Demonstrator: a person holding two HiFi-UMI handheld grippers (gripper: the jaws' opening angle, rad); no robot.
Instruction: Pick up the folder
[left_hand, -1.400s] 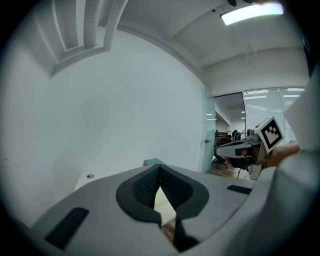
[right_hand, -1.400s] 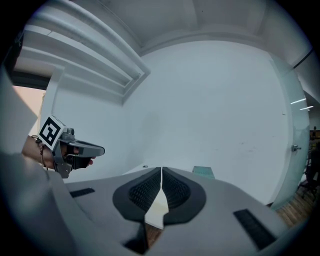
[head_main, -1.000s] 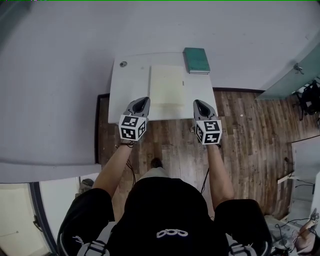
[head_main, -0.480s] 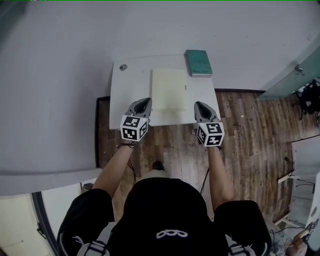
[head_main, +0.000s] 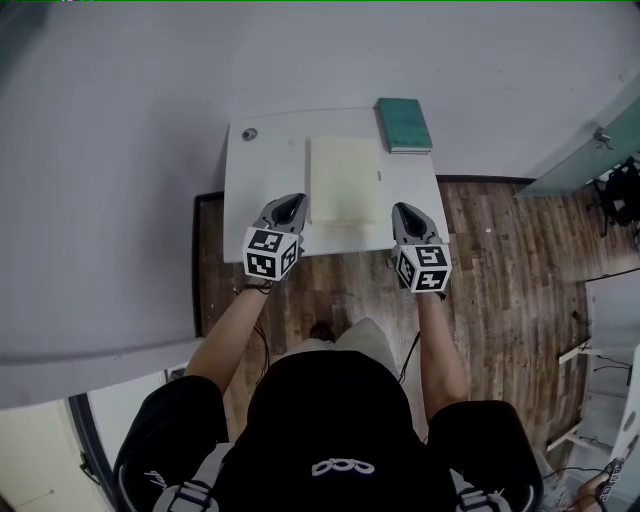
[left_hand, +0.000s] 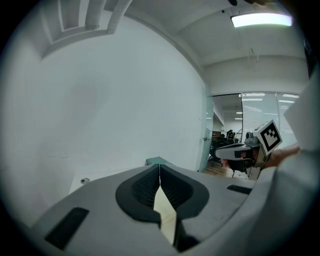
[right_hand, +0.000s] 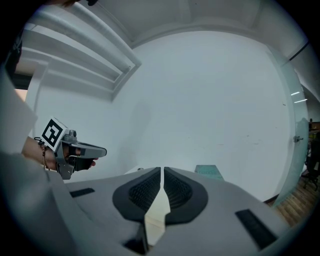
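Left hand-held gripper (head_main: 292, 203): shut, empty.
Right hand-held gripper (head_main: 405, 210): shut, empty.
Folder (head_main: 345, 180): between them, so we can lift both sides.

- White desk (head_main: 262, 170): standing beneath and just ahead of both pairs of jaws, its far edge meeting the wall.
- White wall (head_main: 300, 50): rising beyond the desk, filling the view ahead of the jaws.
- Dark wooden floor (head_main: 500, 260): running below and behind the jaws, spreading out to their right.
- Glass partition (head_main: 575, 165): standing well to the right of the jaws, angling away from the wall.
- Ceiling light strip (left_hand: 261, 20): glowing high above the jaws, to their right.
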